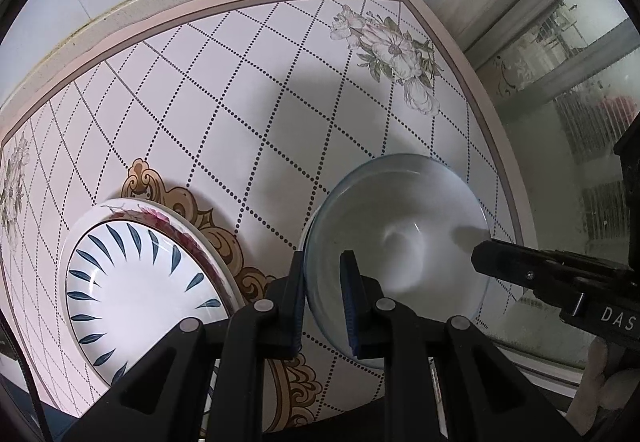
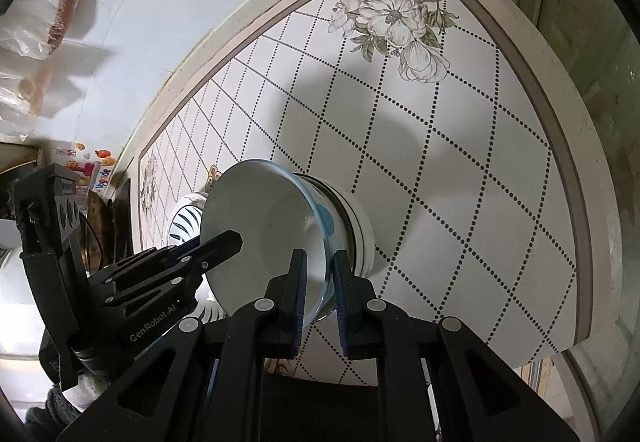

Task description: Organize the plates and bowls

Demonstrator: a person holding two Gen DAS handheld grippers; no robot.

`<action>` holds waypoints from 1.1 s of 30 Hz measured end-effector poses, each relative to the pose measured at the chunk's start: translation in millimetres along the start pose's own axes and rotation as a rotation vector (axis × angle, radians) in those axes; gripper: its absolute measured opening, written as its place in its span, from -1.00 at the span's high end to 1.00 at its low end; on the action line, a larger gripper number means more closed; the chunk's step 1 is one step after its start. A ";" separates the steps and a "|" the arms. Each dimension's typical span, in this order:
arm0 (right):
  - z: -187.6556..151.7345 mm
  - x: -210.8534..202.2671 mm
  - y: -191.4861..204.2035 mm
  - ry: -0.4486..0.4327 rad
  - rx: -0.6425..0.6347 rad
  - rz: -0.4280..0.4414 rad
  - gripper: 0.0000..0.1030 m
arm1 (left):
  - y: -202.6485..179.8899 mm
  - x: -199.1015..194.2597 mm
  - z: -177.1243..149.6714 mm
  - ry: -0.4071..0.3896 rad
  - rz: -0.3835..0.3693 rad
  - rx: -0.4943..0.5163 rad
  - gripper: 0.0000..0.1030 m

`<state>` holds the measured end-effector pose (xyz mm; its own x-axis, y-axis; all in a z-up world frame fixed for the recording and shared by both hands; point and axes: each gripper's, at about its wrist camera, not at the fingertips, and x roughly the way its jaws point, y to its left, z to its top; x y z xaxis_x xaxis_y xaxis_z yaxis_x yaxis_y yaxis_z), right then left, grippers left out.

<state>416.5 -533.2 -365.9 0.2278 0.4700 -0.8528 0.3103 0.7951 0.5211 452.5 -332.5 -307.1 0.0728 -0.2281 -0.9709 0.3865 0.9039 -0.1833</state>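
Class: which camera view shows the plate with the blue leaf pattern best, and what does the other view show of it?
The left wrist view: the blue-leaf plate shows most of its face and leaf ring, stacked on a floral-rimmed plate. The right wrist view shows only a sliver behind the glass bowl.

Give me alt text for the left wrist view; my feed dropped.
The left tool grips the near rim of a clear glass bowl, one finger inside and one outside, while the right tool reaches over the far rim. To the left, a white plate with blue leaf strokes lies on the dotted-diamond floral tabletop.
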 end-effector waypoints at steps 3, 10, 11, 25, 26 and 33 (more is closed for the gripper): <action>-0.5 3.1 -2.5 0.009 0.008 0.001 0.71 | -0.9 1.4 -0.4 0.001 0.007 0.006 0.72; -1.7 8.4 -4.0 0.014 0.007 -0.009 0.71 | -1.6 3.5 -0.4 0.004 0.018 0.013 0.72; -2.0 9.6 -3.9 0.015 0.007 -0.014 0.71 | -1.3 3.5 -0.3 0.005 0.018 0.011 0.72; -4.7 -6.4 11.3 -0.008 -0.044 -0.108 0.60 | -5.2 -29.8 -6.3 -0.016 0.032 0.052 0.70; -6.4 -10.9 14.9 -0.014 -0.058 -0.125 0.47 | -5.9 -35.4 -6.8 -0.022 0.035 0.058 0.70; -19.8 -47.8 46.5 -0.085 -0.171 -0.238 -0.34 | -2.4 -82.7 -11.7 -0.093 0.003 0.043 0.49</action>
<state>401.7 -511.1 -301.6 0.2457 0.2353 -0.9403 0.2060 0.9353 0.2879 434.8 -311.6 -228.2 0.1586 -0.2594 -0.9526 0.4251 0.8888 -0.1713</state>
